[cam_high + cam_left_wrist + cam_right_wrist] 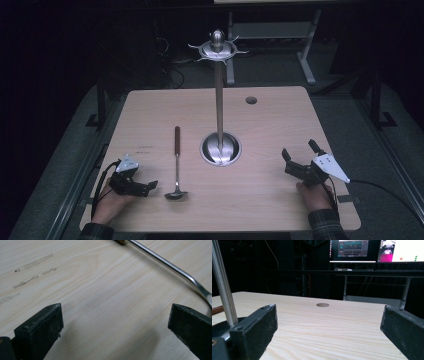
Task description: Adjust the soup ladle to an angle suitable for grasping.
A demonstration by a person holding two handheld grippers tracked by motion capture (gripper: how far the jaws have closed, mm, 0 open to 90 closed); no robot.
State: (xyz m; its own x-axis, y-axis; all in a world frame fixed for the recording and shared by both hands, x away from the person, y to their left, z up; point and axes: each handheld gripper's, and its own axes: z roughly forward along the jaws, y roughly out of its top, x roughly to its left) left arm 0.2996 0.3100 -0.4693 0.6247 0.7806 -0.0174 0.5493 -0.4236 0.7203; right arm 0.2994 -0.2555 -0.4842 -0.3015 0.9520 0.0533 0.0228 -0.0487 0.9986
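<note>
High view shows your surface [280,200] with nothing yet started, as far as I can judge. A tall metal stand [219,100] rises from its round base at the middle, its hooks at the top bare. A ladle [176,165] lies flat to its left, bowl toward you, wooden handle pointing away. Your left claw [150,186] rests just beside the bowl, jaws apart and holding nothing. Your right claw [299,154] sits well apart on the far side, jaws also spread. Picking up and hanging both remain.
</note>
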